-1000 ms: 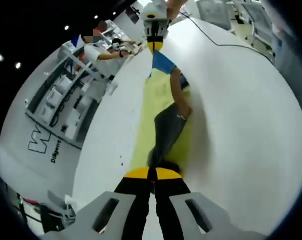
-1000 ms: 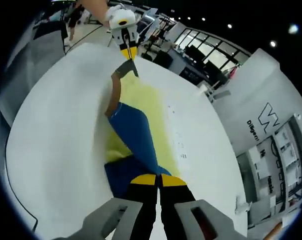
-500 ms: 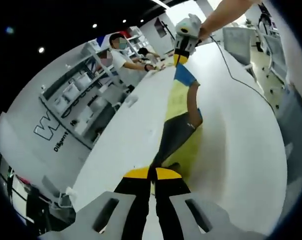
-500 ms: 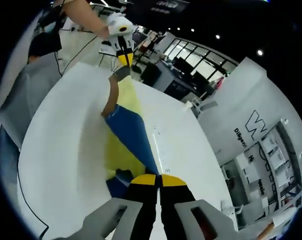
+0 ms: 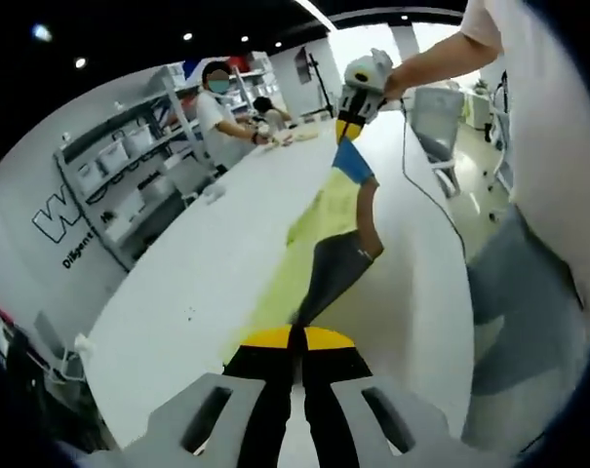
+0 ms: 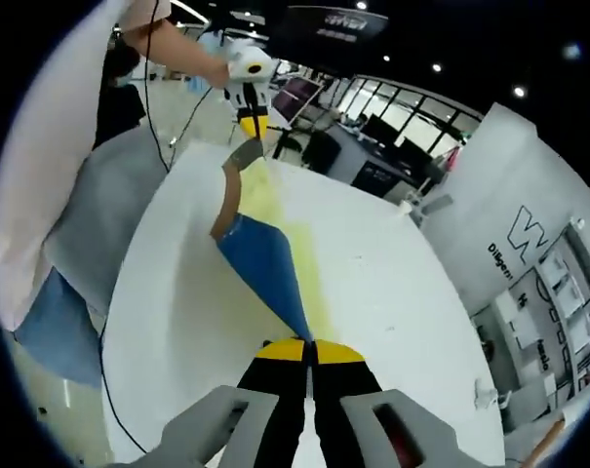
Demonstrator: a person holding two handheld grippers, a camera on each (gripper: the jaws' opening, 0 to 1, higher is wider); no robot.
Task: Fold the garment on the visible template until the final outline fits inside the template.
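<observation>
**Garment held stretched between two clamped grippers above the white tabletop**

In the left gripper view, the left gripper (image 5: 296,336) has its yellow-tipped black jaws pressed together on the grey end of the multicoloured cloth garment (image 5: 335,268). In the right gripper view, the right gripper (image 6: 307,347) has the same kind of jaws shut on the pointed blue end of that garment (image 6: 265,268). Each gripper also appears far off in the other's view as a white body with a yellow tip, gripping the opposite end: the right gripper (image 5: 349,128) at the top of the left view, the left gripper (image 6: 252,124) at the top of the right view.

The cloth looks soft and thin, drawn into a long, narrow, twisted band with grey, brown and blue panels. It hangs taut between the grippers, lifted over the pale yellow flat template (image 5: 309,234) that lies along the middle of the smooth white tabletop (image 5: 207,263). The band covers part of the template, whose near end is cut off behind the jaws in both views.

The left view shows a black cable (image 5: 426,190) trailing along the tabletop's far edge, and people at shelving (image 5: 226,102) beyond it. The right view shows the person's grey and white clothing (image 6: 75,195) beside the tabletop edge, and a wall with lettering (image 6: 529,239), too blurred to read.
</observation>
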